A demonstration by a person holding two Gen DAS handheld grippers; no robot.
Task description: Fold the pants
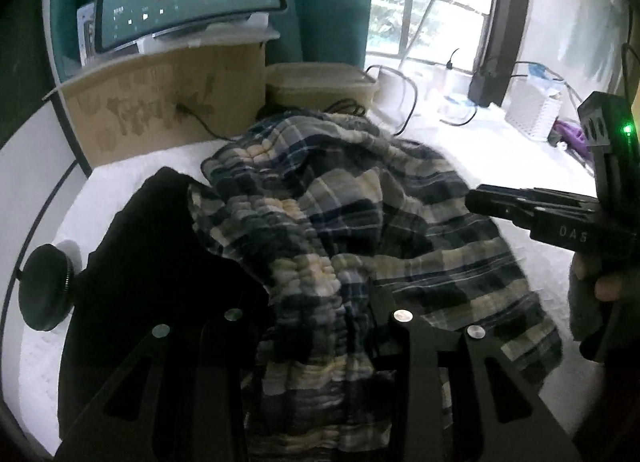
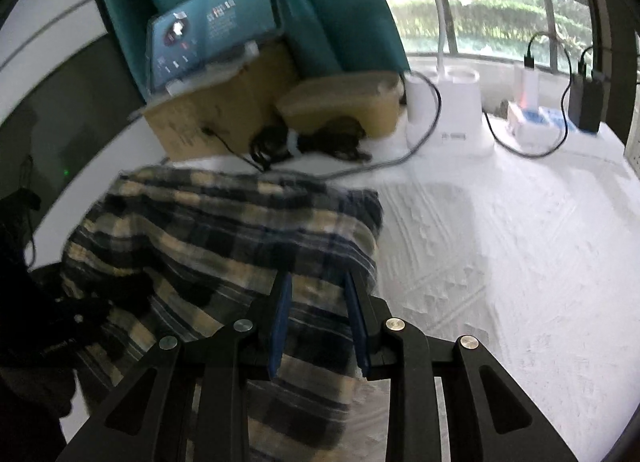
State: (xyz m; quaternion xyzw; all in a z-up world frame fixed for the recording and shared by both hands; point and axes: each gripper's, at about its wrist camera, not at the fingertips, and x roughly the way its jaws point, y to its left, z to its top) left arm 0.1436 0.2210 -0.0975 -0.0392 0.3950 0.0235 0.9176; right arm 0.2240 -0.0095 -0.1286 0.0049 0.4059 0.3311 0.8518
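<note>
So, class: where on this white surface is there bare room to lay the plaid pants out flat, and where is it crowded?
Bare room lies right of the plaid pants, on the white surface, up to the cable. The back is crowded: cardboard box, tan container, coiled black cords, white appliance.

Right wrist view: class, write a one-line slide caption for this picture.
Right claw, fingers apart, straddles the edge of plaid pants bunched on a white quilted surface, cardboard box behind.

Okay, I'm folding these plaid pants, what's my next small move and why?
Probably close the right tongs on the plaid pants: their blue pads stand apart with fabric between them, while the left tongs already have bunched cloth.
</note>
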